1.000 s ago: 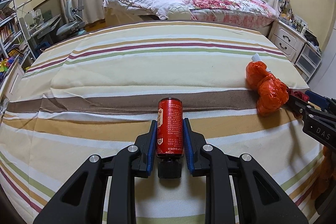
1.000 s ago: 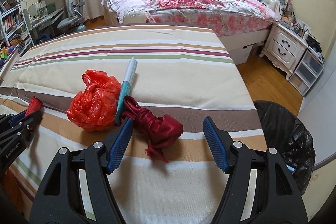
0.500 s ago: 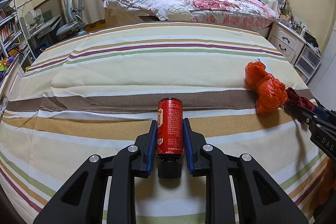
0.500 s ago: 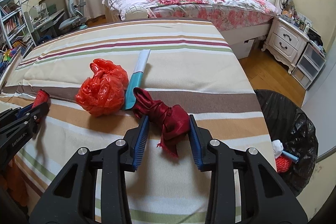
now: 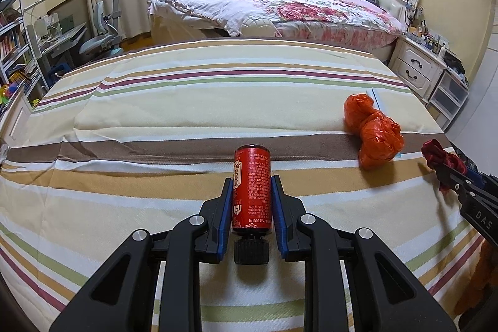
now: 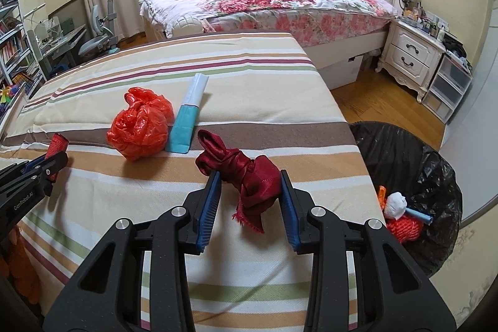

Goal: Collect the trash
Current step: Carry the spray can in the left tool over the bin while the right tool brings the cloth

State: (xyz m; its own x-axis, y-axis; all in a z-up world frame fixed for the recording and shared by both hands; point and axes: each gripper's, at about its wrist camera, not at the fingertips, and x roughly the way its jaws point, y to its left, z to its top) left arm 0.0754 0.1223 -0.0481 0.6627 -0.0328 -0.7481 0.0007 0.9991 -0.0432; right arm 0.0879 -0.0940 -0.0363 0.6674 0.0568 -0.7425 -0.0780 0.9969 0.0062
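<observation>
My left gripper is shut on an upright red can held over the striped sheet. In the right wrist view, my right gripper is shut on a knotted dark red cloth, whose frayed end hangs below the pads. Just beyond it on the sheet lie a crumpled orange plastic bag and a teal and white packet. The left gripper with the can shows at the left edge. In the left wrist view the right gripper and cloth sit far right.
A bin lined with a black bag stands on the floor to the right of the striped surface and holds a white wad, an orange net and a blue piece. Behind are a floral bed, a white nightstand and a desk with a chair.
The right gripper's jaws have closed onto the dark red cloth, and it has shifted a little to the right with the cloth. The left gripper keeps the can and has hardly moved.
</observation>
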